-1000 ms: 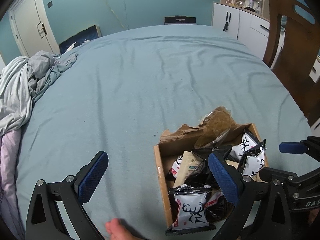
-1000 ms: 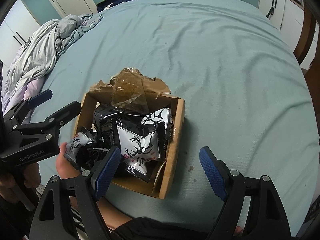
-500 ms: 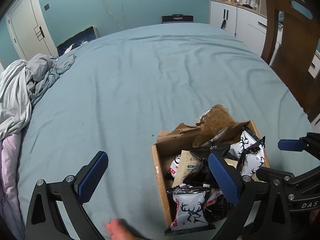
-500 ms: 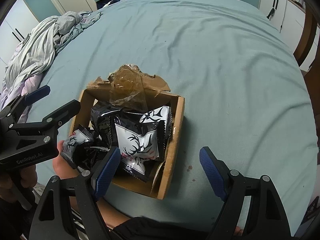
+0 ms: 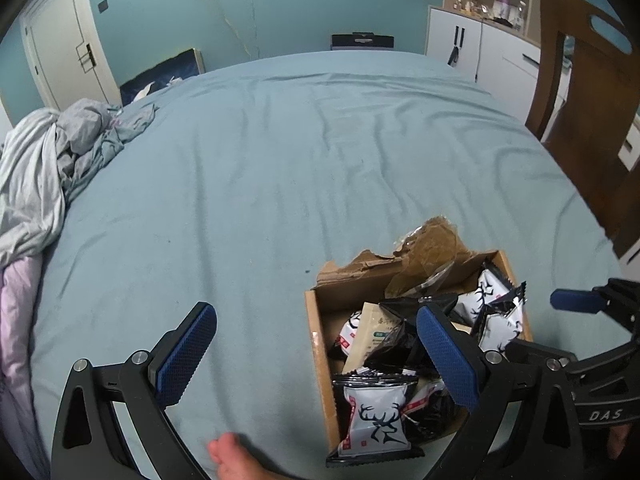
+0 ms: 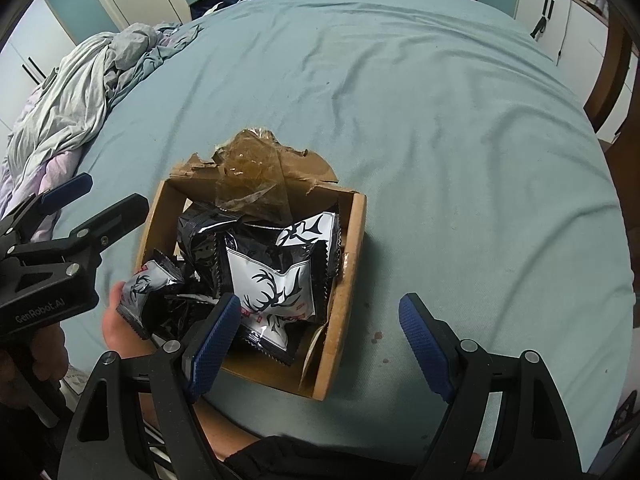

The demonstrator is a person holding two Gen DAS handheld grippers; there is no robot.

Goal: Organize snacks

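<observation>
Blue-sheeted bed (image 5: pixel 280 168), cardboard box (image 6: pixel 344 300) of snack packets (image 6: pixel 272 284) near its front edge, both left gripper (image 5: pixel 316 354) and right gripper (image 6: pixel 320 336) released, empty; best pinch the top deer-print packet by its crimped edge.

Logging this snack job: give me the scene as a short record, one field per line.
surface: bed sheet, light blue
container: cardboard box, top open, torn flap at far side
contents: snack packets, black and white with antler print, piled loosely
left gripper: open, empty, beside the box
right gripper: open, empty, over the box's near corner
clutter: crumpled bedding at far left
</observation>
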